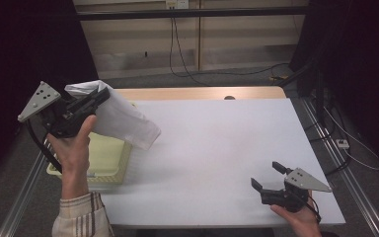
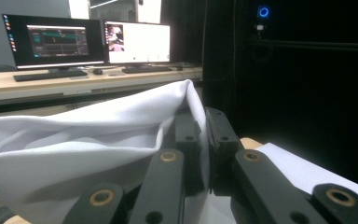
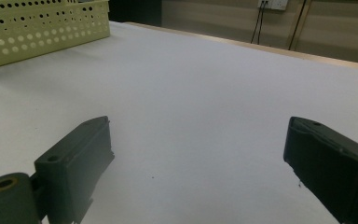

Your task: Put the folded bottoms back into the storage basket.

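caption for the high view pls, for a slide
Left gripper lifts a white cloth above the yellow basket; right gripper open.

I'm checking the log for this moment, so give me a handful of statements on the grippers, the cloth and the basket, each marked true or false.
1. The left gripper is shut on the white cloth. True.
2. The cloth lies flat on the table. False: it hangs lifted from the jaws, above the basket's edge.
3. The right gripper has its jaws open. True.
4. The right gripper holds a corner of the cloth. False: nothing is between its jaws; it sits low over the white table.
5. The yellow perforated basket stands at the table's left side. True.
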